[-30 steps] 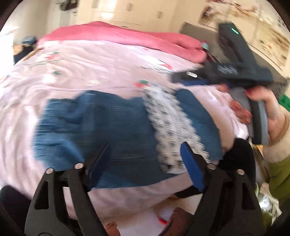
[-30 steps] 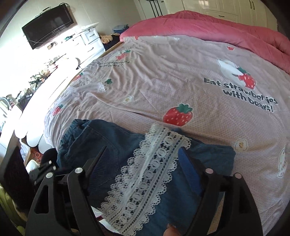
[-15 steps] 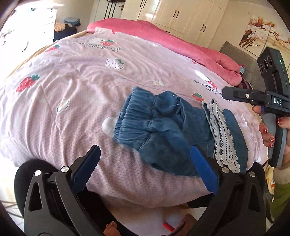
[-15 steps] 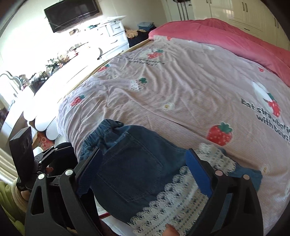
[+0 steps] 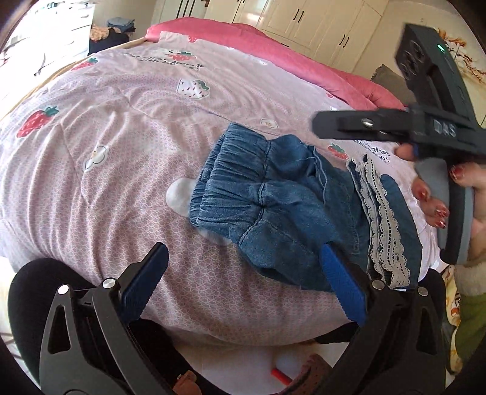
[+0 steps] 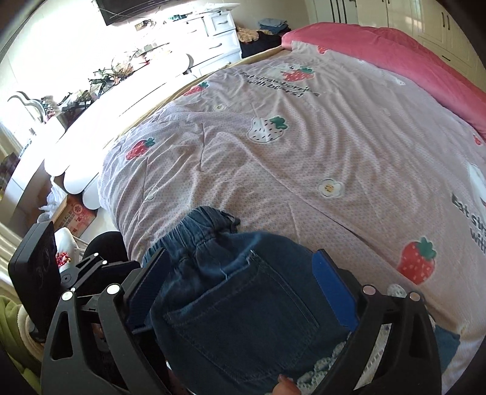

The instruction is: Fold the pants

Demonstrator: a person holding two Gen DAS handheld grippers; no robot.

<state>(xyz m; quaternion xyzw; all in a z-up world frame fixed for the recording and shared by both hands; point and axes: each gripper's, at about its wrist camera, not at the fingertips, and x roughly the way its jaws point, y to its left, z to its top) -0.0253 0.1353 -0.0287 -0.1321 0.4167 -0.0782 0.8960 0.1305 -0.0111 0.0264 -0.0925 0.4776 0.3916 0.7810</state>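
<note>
the denim pants lie folded into a compact bundle on the pink strawberry-print quilt, near the bed's front edge. the gathered elastic waistband points toward the middle of the bed, and a band of white lace trim runs across the bundle on the side toward the person's right hand. from the right wrist view a back pocket faces up on the top layer.

the left gripper hovers above the bed's edge with its blue-padded jaws spread wide; they have just been opening, and nothing is pinched between them, though the right pad overlaps the bundle's near corner in the view. the right gripper hangs directly over the pants, jaws also wide and just opened further, the denim showing between the pads without being clamped. in the left wrist view that gripper's dark body is held over the lace end, fingers with red-painted nails wrapped on its handle.

a rolled pink blanket lies along the far side of the bed, and white wardrobe doors stand behind it.
</note>
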